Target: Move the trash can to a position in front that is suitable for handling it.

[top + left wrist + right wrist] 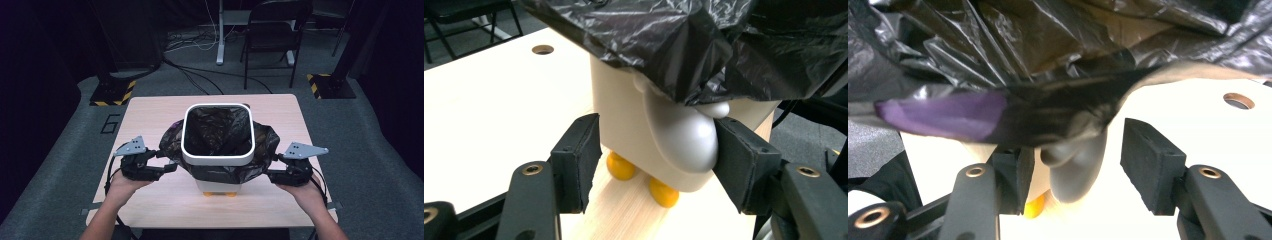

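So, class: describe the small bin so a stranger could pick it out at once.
On the pale wooden table, between the two grippers, stands a cream bin. A white square rim clamps a black bag over it, and it has orange feet.

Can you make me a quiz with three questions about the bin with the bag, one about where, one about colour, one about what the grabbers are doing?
1. Where does the bin stand?
A. on the table
B. on the floor
C. on the chair

2. What colour are the bin's little feet?
A. blue
B. orange
C. green

3. How are the left gripper and right gripper?
A. both open
B. both shut tight
C. one lying on the table

Answers: 1 A, the high view shows it on the wooden top. 2 B, the left gripper view shows orange knobs underneath. 3 A, a gap shows between each pair of jaws.
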